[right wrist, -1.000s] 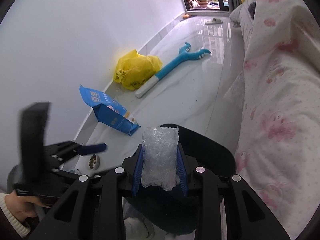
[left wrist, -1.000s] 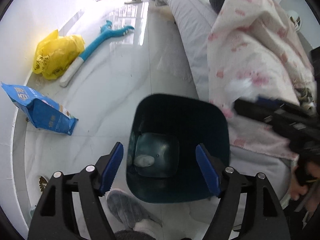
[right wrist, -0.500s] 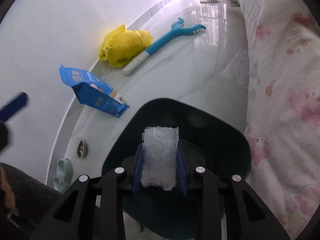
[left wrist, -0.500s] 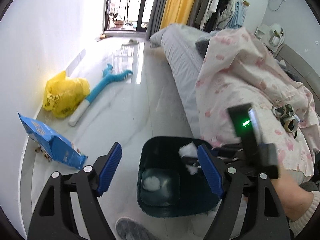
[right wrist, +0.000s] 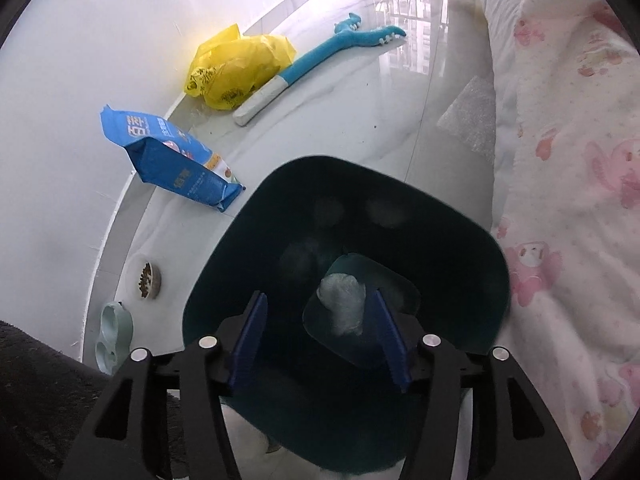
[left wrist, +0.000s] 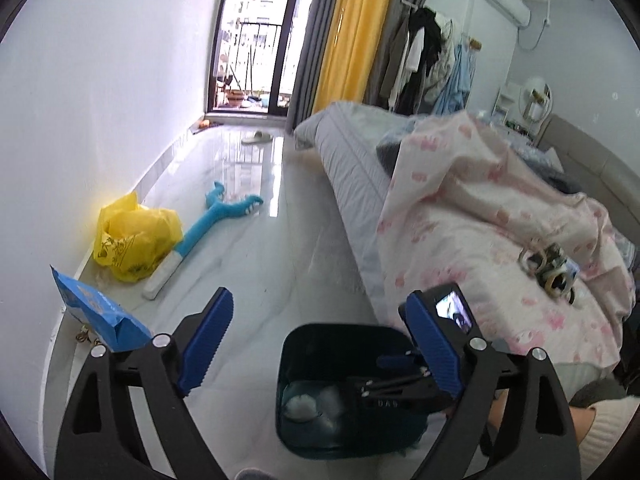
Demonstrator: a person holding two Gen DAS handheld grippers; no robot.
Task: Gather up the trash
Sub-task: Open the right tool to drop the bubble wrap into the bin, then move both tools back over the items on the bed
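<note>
A dark teal bin [right wrist: 440, 260] stands on the floor beside the bed, under my right gripper [right wrist: 320, 340]. Its jaws are opening. A crumpled clear plastic wad [right wrist: 344, 300] sits loose below them, down at the bin's bottom, and neither pad touches it. In the left wrist view the same bin [left wrist: 344, 328] lies low in the middle with white tissue [left wrist: 302, 406] inside. My left gripper [left wrist: 320, 340] is raised above the floor; its jaws are opening, with nothing between them. The right gripper [left wrist: 400, 388] reaches into the bin from the right.
A yellow bag [right wrist: 240, 68], a blue pouch [right wrist: 172, 156] and a long blue toy [right wrist: 332, 48] lie along the wall. A pet bowl [right wrist: 146, 276] sits nearer. Bubble wrap [right wrist: 472, 116] lies by the bed [right wrist: 580, 160]. Tape rolls [left wrist: 548, 268] rest on the blanket.
The right gripper sank over the bin, spread its jaws and let go of the plastic wad, which dropped inside. The left gripper rose, tipped up towards the room and widened.
</note>
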